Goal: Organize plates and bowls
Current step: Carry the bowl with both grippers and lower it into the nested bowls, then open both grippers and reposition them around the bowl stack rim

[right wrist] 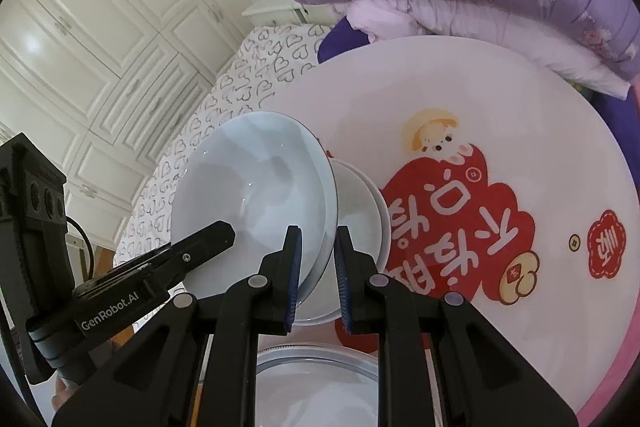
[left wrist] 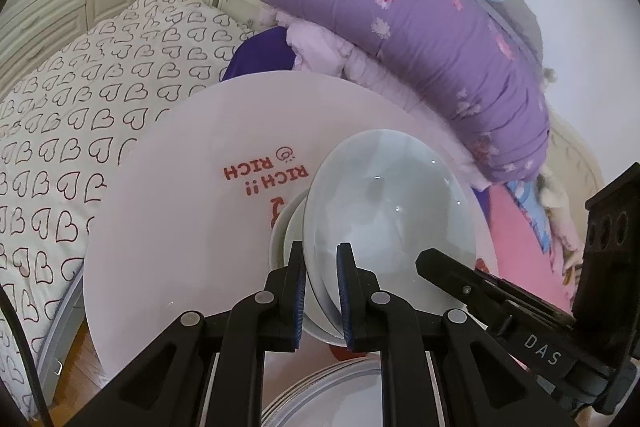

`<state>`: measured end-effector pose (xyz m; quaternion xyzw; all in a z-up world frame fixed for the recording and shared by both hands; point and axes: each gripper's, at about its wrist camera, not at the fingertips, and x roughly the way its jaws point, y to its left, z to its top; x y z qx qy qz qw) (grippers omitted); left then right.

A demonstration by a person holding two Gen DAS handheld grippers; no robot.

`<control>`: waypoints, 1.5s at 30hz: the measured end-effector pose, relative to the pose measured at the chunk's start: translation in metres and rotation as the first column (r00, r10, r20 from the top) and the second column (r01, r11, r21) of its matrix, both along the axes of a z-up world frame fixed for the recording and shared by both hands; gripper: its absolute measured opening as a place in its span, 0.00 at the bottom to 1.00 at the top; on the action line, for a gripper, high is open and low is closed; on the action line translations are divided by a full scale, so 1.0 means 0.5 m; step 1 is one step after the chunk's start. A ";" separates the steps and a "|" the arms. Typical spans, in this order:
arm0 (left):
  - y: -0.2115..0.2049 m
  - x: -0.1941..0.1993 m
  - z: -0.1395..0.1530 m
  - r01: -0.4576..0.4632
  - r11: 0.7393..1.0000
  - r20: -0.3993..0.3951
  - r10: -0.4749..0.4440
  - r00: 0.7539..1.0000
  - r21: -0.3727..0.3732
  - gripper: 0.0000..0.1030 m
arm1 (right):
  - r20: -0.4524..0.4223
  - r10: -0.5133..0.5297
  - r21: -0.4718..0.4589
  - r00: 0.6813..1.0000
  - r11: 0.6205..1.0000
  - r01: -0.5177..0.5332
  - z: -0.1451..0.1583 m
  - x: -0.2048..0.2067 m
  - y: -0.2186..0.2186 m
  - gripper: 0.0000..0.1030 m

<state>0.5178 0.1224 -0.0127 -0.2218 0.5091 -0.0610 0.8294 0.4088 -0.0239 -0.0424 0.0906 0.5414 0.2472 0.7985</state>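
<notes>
while both grippers are gripping the same pale blue bowl (left wrist: 384,211), you are carrying it tilted almost on edge above the round white table (left wrist: 168,227). the left gripper (left wrist: 322,291) is pinching the bowl's near rim with its jaws closed on the wall, and the right gripper (right wrist: 318,279) is doing the same from the other side, jaws closed on the rim with one blue pad inside and one outside. the bowl is hanging just in front of a white bowl (right wrist: 362,215) that is sitting on the table beside the red cartoon print (right wrist: 452,223), and the two look close to touching, though you cannot tell for sure.

you are probably nesting the blue bowl into the white one, so be levelling it first: rotate both wrists together, since twisting one against the other is loading a glazed rim that is slippery under the pads. keep the grip firm but not harder, and be lowering the foot into the white bowl's middle rather than scraping across its edge. a steel dish (right wrist: 316,383) is lying near you under the grippers, so avoid dipping the handles onto it. be releasing one gripper only once the bowl is resting fully, then the other. the purple quilt (left wrist: 400,7) on the far side is well apart.
</notes>
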 end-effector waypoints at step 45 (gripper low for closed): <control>-0.026 -0.024 0.008 -0.024 0.976 0.077 0.008 0.997 0.216 0.99 | 0.072 -0.056 0.012 0.996 0.998 0.055 0.019 -0.012 -0.033 1.00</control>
